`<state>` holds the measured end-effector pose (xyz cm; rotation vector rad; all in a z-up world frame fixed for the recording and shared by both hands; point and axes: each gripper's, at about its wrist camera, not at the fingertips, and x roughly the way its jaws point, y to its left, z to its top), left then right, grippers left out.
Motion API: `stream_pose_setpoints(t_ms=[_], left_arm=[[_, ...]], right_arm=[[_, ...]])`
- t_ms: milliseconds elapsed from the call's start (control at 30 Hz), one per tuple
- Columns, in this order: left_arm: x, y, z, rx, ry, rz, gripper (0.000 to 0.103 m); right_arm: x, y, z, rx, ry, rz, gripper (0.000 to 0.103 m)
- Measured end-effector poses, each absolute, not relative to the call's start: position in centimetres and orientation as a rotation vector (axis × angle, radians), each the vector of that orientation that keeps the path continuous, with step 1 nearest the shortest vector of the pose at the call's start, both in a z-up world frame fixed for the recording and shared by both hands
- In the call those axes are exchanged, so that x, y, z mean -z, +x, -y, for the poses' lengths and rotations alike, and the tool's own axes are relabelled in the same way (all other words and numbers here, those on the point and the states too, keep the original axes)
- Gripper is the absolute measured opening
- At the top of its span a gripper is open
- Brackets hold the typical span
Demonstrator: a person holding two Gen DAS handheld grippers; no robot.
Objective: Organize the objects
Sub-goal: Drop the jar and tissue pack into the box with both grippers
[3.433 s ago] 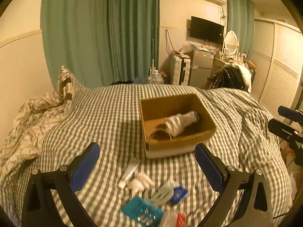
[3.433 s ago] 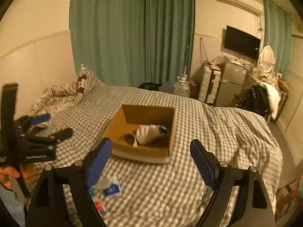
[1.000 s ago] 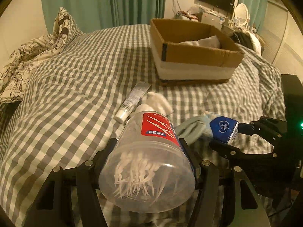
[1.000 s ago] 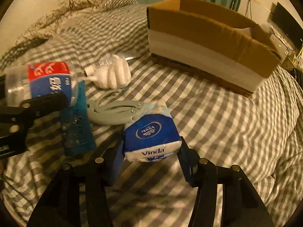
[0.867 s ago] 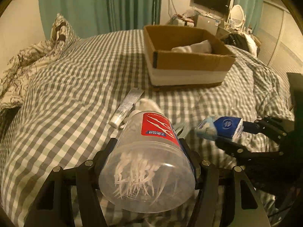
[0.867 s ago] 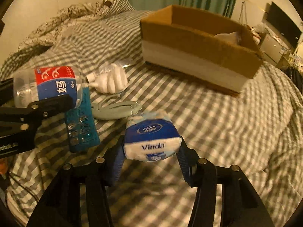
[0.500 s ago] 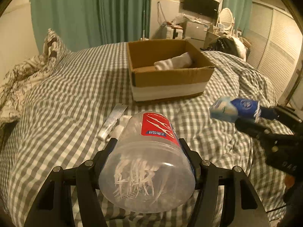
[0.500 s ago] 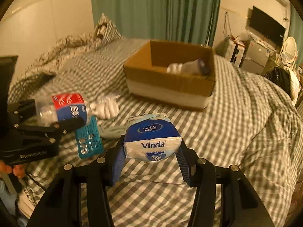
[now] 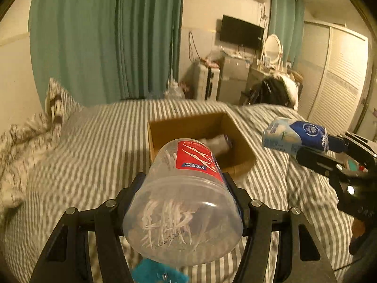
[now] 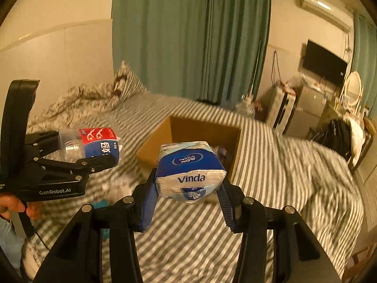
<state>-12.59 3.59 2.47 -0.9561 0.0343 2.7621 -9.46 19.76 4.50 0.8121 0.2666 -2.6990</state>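
Observation:
My left gripper [image 9: 186,184] is shut on a clear plastic jar of floss picks [image 9: 186,200] with a red and blue label, held above the bed. It also shows in the right wrist view [image 10: 90,145]. My right gripper [image 10: 188,184] is shut on a blue and white Vinda tissue pack [image 10: 189,171], seen in the left wrist view [image 9: 294,135] at the right. An open cardboard box [image 9: 186,127] sits on the checked bed ahead of both grippers, with a white item [image 9: 216,142] inside. The box shows in the right wrist view [image 10: 155,141] behind the tissue pack.
A teal packet [image 9: 157,272] lies on the bed below the jar. A rumpled patterned quilt and pillow [image 9: 28,127] lie at the left. Green curtains [image 9: 106,37], a suitcase [image 9: 207,80], a dresser and a wardrobe [image 9: 337,89] stand beyond the bed.
Both grippers have risen and tipped up with their loads. The box now lies lower in view, and the small items on the bed have mostly dropped out of sight.

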Motion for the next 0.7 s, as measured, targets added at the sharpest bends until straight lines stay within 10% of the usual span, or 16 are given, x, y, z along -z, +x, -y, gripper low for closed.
stream_pose_setpoints(t_ms=[700], left_arm=[[2.3, -27.1, -5.7, -2.767, -1.061, -0.072, 0.065]], right_arm=[[-2.2, -26.5, -18.5, 2.69, 0.888, -0.196, 0.044]])
